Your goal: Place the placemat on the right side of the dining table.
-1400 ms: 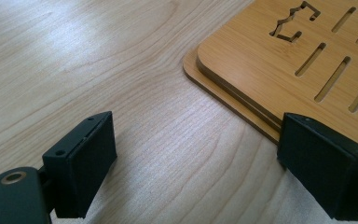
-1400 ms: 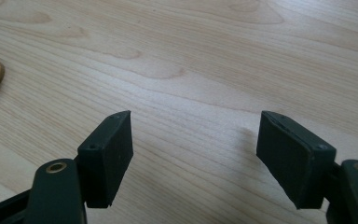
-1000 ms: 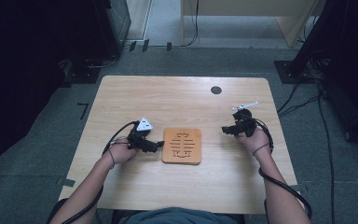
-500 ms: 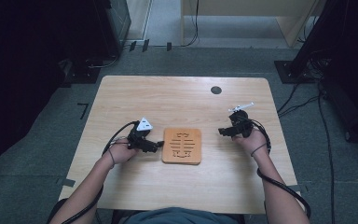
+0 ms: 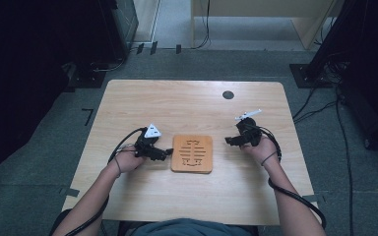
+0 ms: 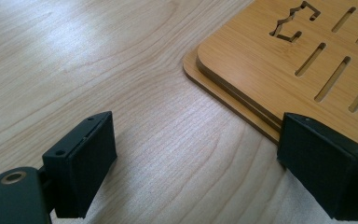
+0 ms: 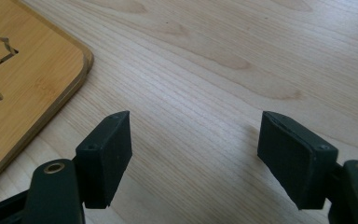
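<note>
Pale wooden table (image 5: pixel 187 105), slotted bamboo trivet (image 5: pixel 192 154) flat on it

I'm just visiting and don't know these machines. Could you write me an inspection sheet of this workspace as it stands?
Surface: pale wooden table, dark round hole near the far edge.
Job's things: square wooden boards, slotted, two stacked slightly offset, flat at the middle.
Clutter: nothing seen.
Grippers: left tool open, one jaw at the boards' edge; right tool open over bare table, apart from the boards.
Cables: black cable trails from each tool.
Surroundings: grey floor, dark equipment around.
</note>
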Demonstrator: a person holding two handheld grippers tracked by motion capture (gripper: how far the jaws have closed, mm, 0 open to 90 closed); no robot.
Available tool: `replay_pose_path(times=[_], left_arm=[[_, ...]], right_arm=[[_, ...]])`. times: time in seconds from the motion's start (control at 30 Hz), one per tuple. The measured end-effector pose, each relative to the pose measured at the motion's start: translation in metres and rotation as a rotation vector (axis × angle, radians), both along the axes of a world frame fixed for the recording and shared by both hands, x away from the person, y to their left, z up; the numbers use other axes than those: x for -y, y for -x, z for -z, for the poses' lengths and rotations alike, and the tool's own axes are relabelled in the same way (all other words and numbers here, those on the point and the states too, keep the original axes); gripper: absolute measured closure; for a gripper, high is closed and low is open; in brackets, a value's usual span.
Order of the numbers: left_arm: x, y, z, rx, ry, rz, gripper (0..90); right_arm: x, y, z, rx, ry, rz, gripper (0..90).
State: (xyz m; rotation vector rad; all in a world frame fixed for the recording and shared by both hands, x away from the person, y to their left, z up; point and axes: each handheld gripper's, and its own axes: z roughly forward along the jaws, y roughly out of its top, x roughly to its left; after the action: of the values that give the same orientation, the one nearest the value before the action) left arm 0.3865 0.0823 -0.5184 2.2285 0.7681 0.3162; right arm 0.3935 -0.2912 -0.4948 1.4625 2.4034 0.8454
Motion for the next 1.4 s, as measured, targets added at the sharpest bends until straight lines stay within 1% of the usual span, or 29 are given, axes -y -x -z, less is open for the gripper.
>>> replay_pose_path(times=[0.23, 0.3, 0.4, 0.53, 0.63, 1.03, 1.13, 1.3, 1.4], left_arm=[[0.0, 0.0, 0.0, 0.0, 0.0, 0.0, 10.6], [0.0, 0.0, 0.0, 0.0, 0.0, 0.0, 10.6], [0.0, 0.0, 0.0, 0.0, 0.0, 0.0, 10.6], [0.0, 0.0, 0.0, 0.0, 0.0, 0.0, 10.6], [0.0, 0.0, 0.0, 0.0, 0.0, 0.0, 10.6], [0.0, 0.0, 0.0, 0.0, 0.0, 0.0, 10.6], [0.0, 0.0, 0.0, -0.004, 0.005, 0.0, 10.8], [-0.002, -0.001, 0.0, -0.001, 0.011, -0.015, 12.6], [-0.003, -0.002, 0.0, 0.003, 0.002, -0.025, 12.6]], right_arm=[[-0.007, 0.0, 0.001, -0.001, -0.013, -0.019, 25.8], [-0.007, 0.0, 0.001, 0.002, -0.008, -0.025, 25.7], [-0.01, 0.0, 0.002, -0.004, -0.008, -0.03, 25.7], [-0.013, 0.0, 0.003, -0.015, -0.026, -0.037, 25.0], [-0.015, 0.0, 0.004, -0.023, -0.025, -0.046, 24.8], [-0.024, 0.001, 0.004, -0.011, -0.033, -0.088, 21.9], [-0.028, 0.002, 0.005, -0.005, -0.029, -0.112, 20.9], [-0.032, 0.003, 0.004, 0.0, -0.038, -0.127, 20.5], [-0.035, 0.004, 0.003, 0.011, -0.039, -0.144, 20.4]])
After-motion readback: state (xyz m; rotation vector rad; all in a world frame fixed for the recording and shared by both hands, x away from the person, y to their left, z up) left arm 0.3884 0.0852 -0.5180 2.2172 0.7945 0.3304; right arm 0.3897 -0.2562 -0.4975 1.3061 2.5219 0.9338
